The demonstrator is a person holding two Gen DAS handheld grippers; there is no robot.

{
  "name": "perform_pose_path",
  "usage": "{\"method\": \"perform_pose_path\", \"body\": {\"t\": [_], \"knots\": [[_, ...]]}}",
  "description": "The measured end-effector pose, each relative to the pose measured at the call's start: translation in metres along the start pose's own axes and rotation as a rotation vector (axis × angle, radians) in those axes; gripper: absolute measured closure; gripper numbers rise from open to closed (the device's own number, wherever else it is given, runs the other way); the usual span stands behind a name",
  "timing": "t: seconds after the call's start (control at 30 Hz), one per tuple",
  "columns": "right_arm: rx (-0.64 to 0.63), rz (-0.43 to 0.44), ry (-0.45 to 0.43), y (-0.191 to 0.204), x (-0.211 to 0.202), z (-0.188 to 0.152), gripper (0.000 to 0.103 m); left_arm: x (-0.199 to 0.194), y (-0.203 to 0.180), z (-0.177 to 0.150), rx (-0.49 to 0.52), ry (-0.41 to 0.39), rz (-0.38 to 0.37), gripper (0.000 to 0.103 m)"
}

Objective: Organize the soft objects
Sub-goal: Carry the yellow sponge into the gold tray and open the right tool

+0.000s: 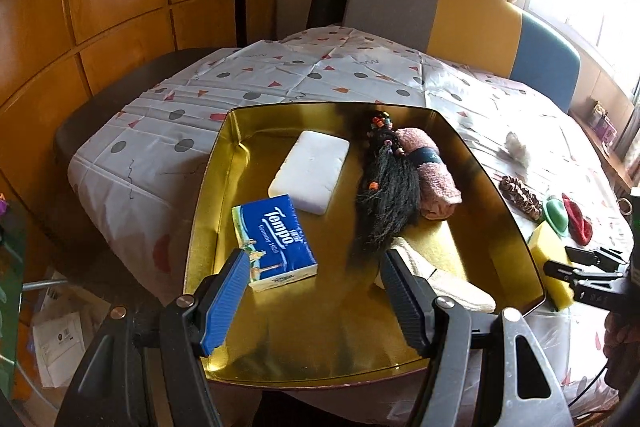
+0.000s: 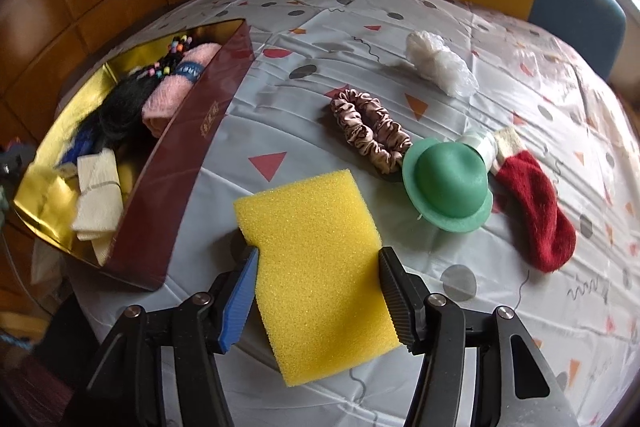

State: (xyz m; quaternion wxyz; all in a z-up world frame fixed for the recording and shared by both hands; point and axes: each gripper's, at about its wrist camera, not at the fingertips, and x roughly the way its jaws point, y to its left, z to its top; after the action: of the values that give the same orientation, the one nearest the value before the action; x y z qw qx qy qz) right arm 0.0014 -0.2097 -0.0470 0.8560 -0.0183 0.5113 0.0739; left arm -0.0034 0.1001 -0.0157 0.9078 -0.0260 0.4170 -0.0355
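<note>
The yellow sponge [image 2: 320,267] lies on the bench just right of the gold-lined box [image 2: 180,163], between the fingers of the right gripper [image 2: 318,291], whose pads touch its long edges. Squeeze gently, lift clear of the box's wall, then set it inside. The left gripper [image 1: 312,291] hangs open and empty over the box.

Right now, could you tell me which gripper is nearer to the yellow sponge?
Right. The right gripper straddles the yellow sponge, one finger along each side. The left gripper hangs open over the gold tray, with the sponge outside the tray's wall.
</note>
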Motion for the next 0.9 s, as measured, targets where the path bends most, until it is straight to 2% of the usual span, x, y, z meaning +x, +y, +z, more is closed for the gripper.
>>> {"method": "perform_pose_path", "body": {"t": [0.23, 0.43, 0.73, 0.9], "knots": [[0.072, 0.059, -0.068, 0.007, -0.029, 0.014, 0.043, 0.000, 0.014, -0.003, -0.030, -0.005, 0.004, 0.034], [0.061, 0.151, -0.119, 0.045, -0.049, 0.039, 0.043, -0.001, 0.026, -0.006, -0.048, -0.010, 0.014, 0.034], [-0.044, 0.293, -0.081, 0.142, -0.035, 0.065, 0.043, -0.003, 0.048, -0.010, -0.097, -0.012, 0.032, 0.034], [-0.042, 0.326, -0.032, 0.182, -0.016, 0.075, 0.043, -0.004, 0.064, -0.010, -0.135, -0.017, 0.050, 0.034]]}}
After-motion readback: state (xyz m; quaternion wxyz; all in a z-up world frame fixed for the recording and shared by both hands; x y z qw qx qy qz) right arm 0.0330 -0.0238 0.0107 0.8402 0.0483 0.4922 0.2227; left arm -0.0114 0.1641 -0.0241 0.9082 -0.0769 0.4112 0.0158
